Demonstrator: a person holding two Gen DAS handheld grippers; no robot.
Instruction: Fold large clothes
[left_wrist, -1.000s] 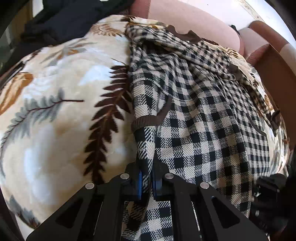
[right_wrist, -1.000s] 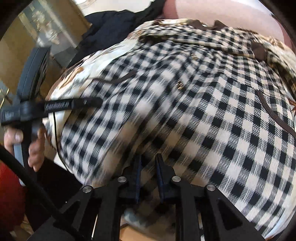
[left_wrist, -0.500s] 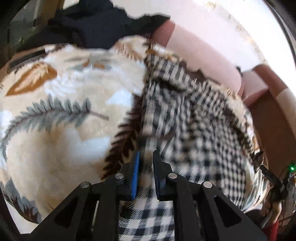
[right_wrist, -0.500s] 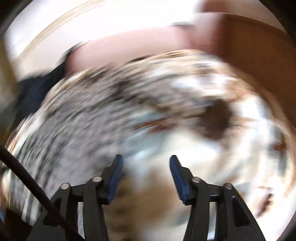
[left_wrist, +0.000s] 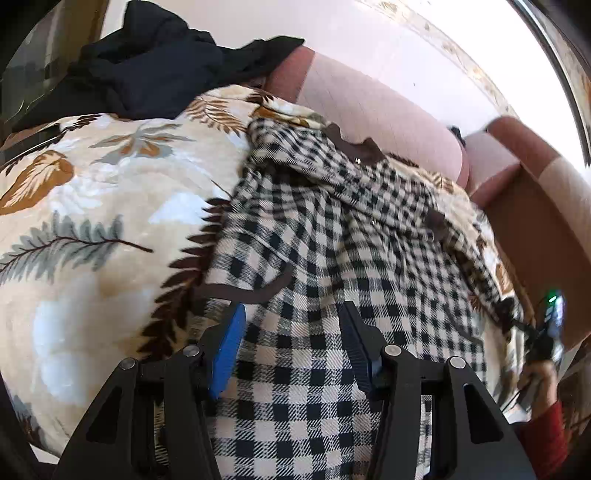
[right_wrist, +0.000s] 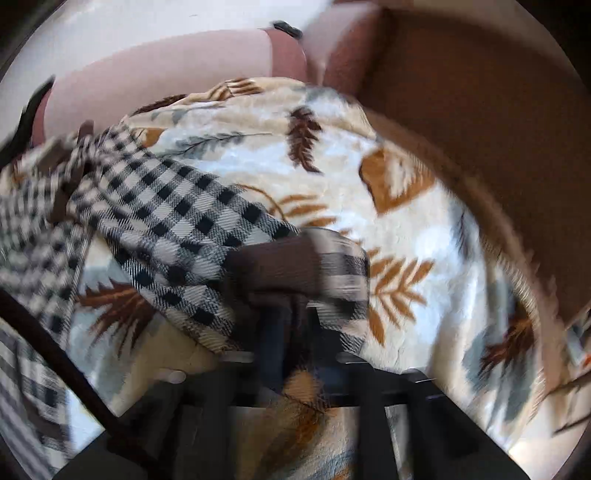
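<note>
A black-and-white checked garment (left_wrist: 332, 240) with brown trim lies spread on a leaf-patterned blanket (left_wrist: 92, 206). My left gripper (left_wrist: 291, 332) hovers over the garment's near part. Its jaws are opening, and the cloth lies below them with neither blue pad pressing on it. In the blurred right wrist view, one sleeve (right_wrist: 166, 206) of the garment stretches across the blanket (right_wrist: 406, 206). Its brown cuff (right_wrist: 280, 269) sits at my right gripper (right_wrist: 295, 325), whose jaws are closing on it. The cuff hides the fingertips.
A pink sofa backrest (left_wrist: 369, 110) runs behind the blanket, and a brown armrest (right_wrist: 480, 110) rises on the right. Dark clothes (left_wrist: 155, 62) are piled at the back left. A hand with a red sleeve (left_wrist: 543, 435) holds the other gripper at the garment's right edge.
My left gripper let go of the garment's edge, opened and rose a little. My right gripper swung right to the sleeve, opened wide, then closed around the cuff.
</note>
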